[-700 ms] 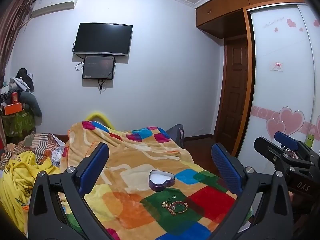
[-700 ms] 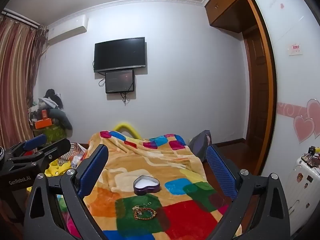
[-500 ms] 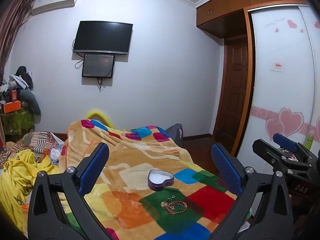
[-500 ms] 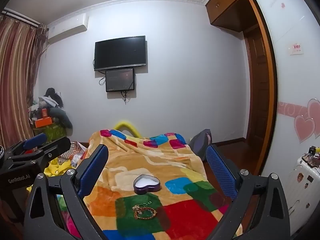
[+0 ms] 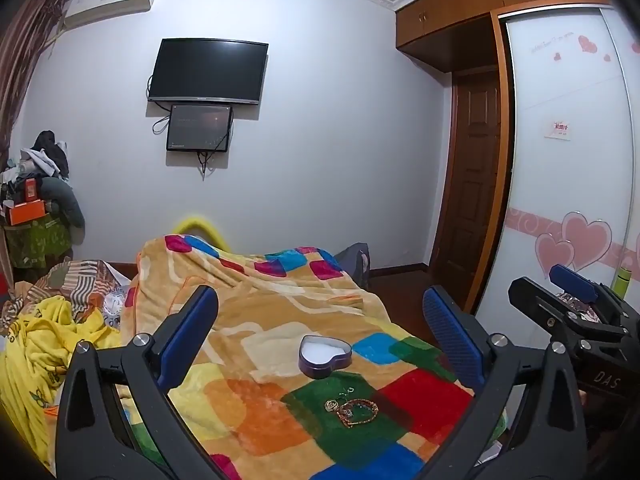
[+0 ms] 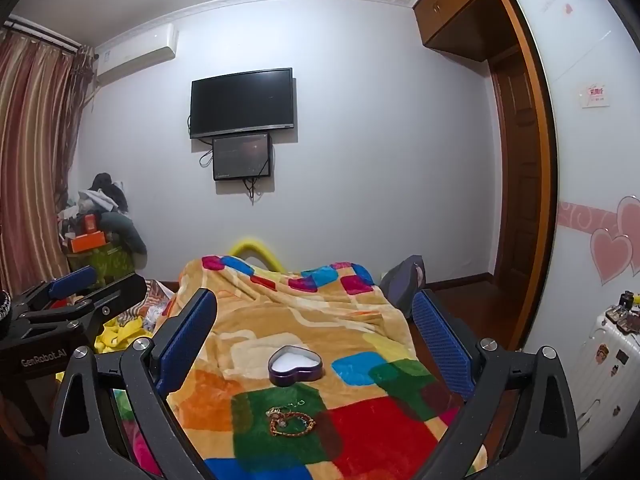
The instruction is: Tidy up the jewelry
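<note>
Jewelry (image 6: 291, 419) lies just before the heart box (image 6: 296, 365), untouched; both my grippers (image 5: 320, 328) (image 6: 316, 326) gape empty, so next I reach down.

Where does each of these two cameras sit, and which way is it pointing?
Left wrist: on the left gripper, looking along its open fingers over the blanket to the TV wall; the right gripper shows at right.
Right wrist: on the right gripper, facing the same way; the left gripper shows at left.
Shared: the heart box, jewelry nearer than it, TV.
</note>
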`<action>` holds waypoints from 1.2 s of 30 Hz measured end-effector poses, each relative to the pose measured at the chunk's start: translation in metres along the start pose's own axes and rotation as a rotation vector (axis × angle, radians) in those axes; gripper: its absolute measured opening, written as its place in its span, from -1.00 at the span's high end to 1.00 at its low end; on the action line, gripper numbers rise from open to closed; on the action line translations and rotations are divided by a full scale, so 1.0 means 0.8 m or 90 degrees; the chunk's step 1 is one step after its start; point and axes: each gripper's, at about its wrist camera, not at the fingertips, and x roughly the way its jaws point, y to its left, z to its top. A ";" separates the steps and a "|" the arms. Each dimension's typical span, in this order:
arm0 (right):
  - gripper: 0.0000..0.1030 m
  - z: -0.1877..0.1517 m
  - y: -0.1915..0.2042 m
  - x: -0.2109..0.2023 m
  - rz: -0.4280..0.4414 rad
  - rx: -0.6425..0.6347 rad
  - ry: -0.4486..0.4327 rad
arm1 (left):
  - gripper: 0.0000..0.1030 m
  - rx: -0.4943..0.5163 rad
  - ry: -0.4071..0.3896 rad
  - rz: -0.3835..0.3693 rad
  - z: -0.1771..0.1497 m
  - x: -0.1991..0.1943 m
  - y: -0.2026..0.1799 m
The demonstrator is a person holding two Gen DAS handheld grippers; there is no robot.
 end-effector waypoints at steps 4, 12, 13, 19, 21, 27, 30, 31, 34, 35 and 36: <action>-0.89 0.000 0.000 0.001 0.000 0.000 0.001 | -1.00 0.000 0.001 0.001 -0.001 0.001 0.000; -0.89 0.001 -0.001 0.000 0.000 0.000 0.002 | -1.00 0.001 0.002 0.002 -0.005 0.003 0.000; -0.89 0.001 -0.001 0.000 0.001 0.000 0.002 | -1.00 0.001 0.001 0.002 -0.005 0.003 0.000; -0.89 -0.002 0.001 0.002 0.001 0.001 0.001 | -1.00 0.006 -0.005 0.007 -0.007 0.003 -0.003; -0.89 -0.009 0.005 0.001 0.003 0.001 0.000 | -1.00 0.007 -0.004 0.006 -0.007 0.003 -0.005; -0.89 -0.011 0.005 0.001 0.003 0.001 0.000 | -1.00 0.007 -0.003 0.004 -0.005 0.003 -0.005; -0.89 -0.010 0.005 0.001 0.002 0.001 0.001 | -1.00 0.007 -0.004 0.004 -0.005 0.003 -0.006; -0.89 -0.010 0.005 0.001 0.003 0.001 0.001 | -1.00 0.008 -0.005 0.004 -0.004 0.002 -0.007; -0.89 -0.011 0.005 0.001 0.004 0.001 0.000 | -1.00 0.012 -0.006 0.005 -0.004 0.001 -0.009; -0.89 -0.012 0.006 0.001 0.004 0.002 0.000 | -1.00 0.014 -0.006 0.005 -0.004 0.001 -0.010; -0.89 -0.013 0.006 0.001 0.004 0.002 0.001 | -1.00 0.015 -0.006 0.005 -0.003 0.001 -0.011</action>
